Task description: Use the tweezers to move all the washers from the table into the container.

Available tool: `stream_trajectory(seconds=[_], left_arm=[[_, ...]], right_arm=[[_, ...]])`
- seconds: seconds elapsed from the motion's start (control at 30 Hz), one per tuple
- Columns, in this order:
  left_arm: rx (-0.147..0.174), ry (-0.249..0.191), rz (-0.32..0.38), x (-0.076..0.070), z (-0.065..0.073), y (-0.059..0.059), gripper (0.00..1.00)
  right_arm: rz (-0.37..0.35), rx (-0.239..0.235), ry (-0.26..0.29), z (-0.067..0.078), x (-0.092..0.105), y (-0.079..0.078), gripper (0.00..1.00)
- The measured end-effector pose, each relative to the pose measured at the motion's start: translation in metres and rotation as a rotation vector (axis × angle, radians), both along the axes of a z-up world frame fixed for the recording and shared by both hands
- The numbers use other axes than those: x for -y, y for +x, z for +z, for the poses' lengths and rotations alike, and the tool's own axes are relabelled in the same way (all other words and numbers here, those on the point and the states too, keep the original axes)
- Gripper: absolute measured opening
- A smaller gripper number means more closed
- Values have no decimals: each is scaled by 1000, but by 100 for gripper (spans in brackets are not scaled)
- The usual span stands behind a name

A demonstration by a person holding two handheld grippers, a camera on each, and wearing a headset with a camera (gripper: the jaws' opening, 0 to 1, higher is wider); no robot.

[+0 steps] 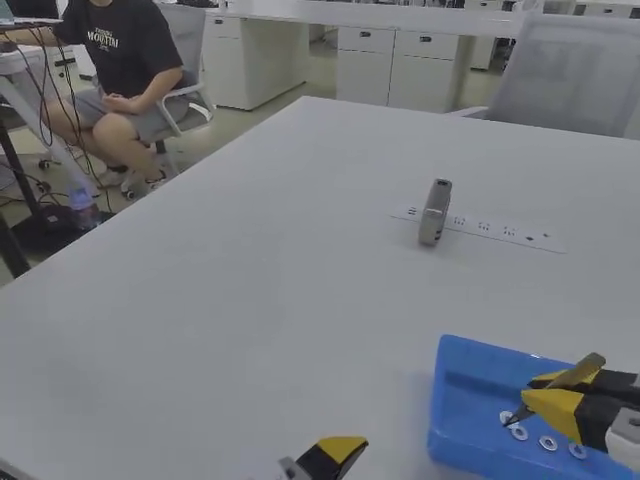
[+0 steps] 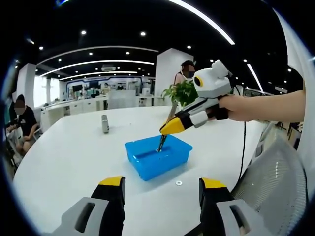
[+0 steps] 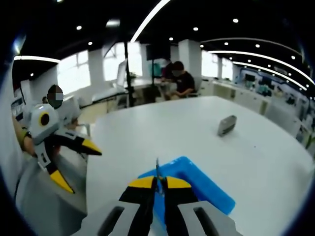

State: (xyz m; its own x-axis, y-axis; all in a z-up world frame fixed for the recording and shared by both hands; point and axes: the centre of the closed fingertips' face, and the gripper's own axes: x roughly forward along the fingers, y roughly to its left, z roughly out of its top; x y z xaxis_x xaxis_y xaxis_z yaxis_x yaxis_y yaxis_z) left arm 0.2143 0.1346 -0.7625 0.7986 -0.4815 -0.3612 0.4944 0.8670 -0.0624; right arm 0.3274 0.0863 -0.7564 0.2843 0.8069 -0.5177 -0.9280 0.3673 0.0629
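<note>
A blue container [image 1: 465, 395] sits at the table's near right with three washers [image 1: 548, 442] inside. My right gripper [image 1: 535, 392] hovers over it, shut on thin metal tweezers [image 1: 512, 417] whose tips reach down among the washers. In the left gripper view the right gripper [image 2: 172, 128] points the tweezers [image 2: 162, 143] into the container [image 2: 147, 164], and one washer [image 2: 178, 183] lies on the table just in front of it. My left gripper [image 2: 162, 189] stands open with nothing in it, low at the near edge [image 1: 340, 450]. The right gripper view shows the jaws [image 3: 157, 183] pinching the tweezers [image 3: 157, 169] over the container [image 3: 209, 191].
A small grey device [image 1: 435, 211] stands on a white power strip [image 1: 500, 230] mid-table. A person [image 1: 125, 50] sits at the far left beside a desk with cables. A grey mesh chair [image 1: 570, 70] stands behind the table, and a plant [image 2: 182, 92] beyond it.
</note>
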Motion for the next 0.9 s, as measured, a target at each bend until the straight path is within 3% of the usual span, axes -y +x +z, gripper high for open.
stream_trajectory(seconds=[0.2, 0.33, 0.5, 0.9], left_arm=[[-3, 4, 3, -1, -1, 0, 60], [-6, 6, 3, -1, -2, 0, 59], [-10, 11, 0, -1, -3, 0, 57], [-14, 18, -1, -1, -5, 0, 57]], right_arm=[[-48, -78, 12, -22, -1, 15, 3], [-58, -97, -6, -32, -1, 20, 3], [-56, -110, -20, -42, -2, 22, 3], [-45, -109, -45, -50, -2, 24, 3]])
